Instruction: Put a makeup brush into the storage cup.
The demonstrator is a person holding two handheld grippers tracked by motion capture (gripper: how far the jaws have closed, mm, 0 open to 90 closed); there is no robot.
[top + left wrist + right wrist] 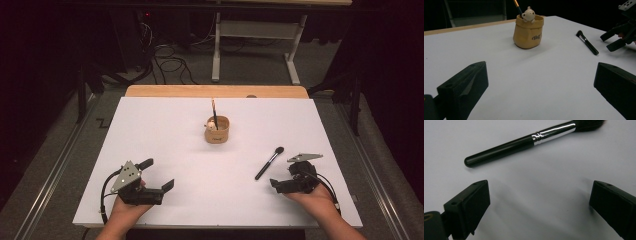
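Left hand-held gripper: black jaws, grey three-cornered plate, black cable.
Right hand-held gripper: black, same plate, looping cable.
Forearms: bare.

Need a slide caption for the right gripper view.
Open right tool poised just short of the black makeup brush lying flat on the white table.

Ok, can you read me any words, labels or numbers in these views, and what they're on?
"Boo": my best reading of the dark script on the front of the tan pouch-shaped holder; the letters are blurred, so I'm unsure.
The black makeup brush: no readable marking.
Nothing else carries text.
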